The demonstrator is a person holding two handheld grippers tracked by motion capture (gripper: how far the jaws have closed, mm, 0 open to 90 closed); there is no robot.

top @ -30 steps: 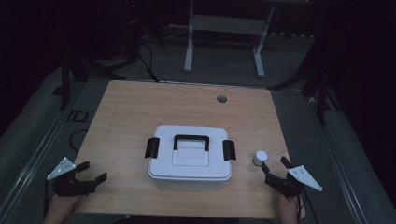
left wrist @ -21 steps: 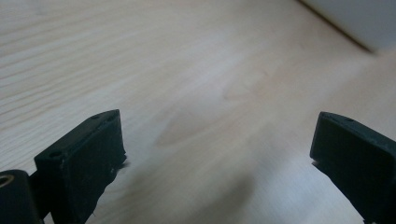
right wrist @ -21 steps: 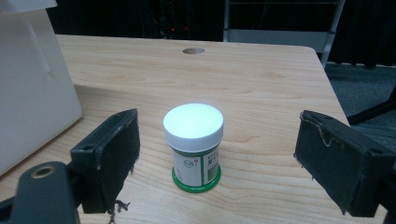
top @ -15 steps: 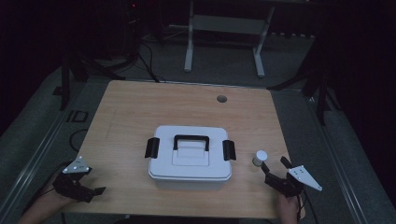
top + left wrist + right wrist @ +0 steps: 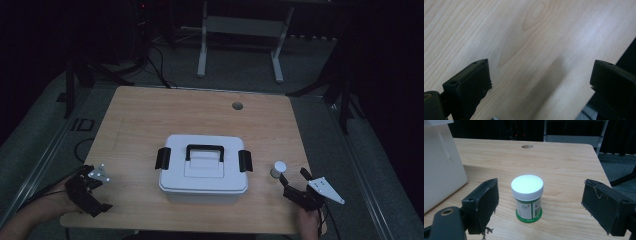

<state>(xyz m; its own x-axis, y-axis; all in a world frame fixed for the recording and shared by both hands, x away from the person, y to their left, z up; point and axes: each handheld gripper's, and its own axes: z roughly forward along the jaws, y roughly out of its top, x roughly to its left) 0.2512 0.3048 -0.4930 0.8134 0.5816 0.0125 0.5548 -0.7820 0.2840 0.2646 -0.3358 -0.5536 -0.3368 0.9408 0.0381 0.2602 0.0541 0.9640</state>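
Note:
A white lidded box [image 5: 202,172] with a black handle and black side latches sits in the middle of the wooden table [image 5: 150,120]. To its right stands a small white-capped jar [image 5: 278,169] with a green-rimmed label [image 5: 527,195]. My right gripper [image 5: 292,176] [image 5: 541,187] is open just in front of the jar, one jaw on each side, not touching it. At the table's front left corner my left gripper [image 5: 95,197] [image 5: 540,70] is open and tilted down over bare wood, with nothing between its jaws.
The box's white wall [image 5: 441,167] is close on the left in the right gripper view. A round cable hole [image 5: 237,105] lies near the table's far edge. A metal stand [image 5: 240,30] is on the floor beyond. The table's edge [image 5: 614,57] is by the left gripper's right jaw.
My left gripper has turned and tipped downward, shifting slightly toward the front left corner. The right gripper, the jar and the box have stayed put.

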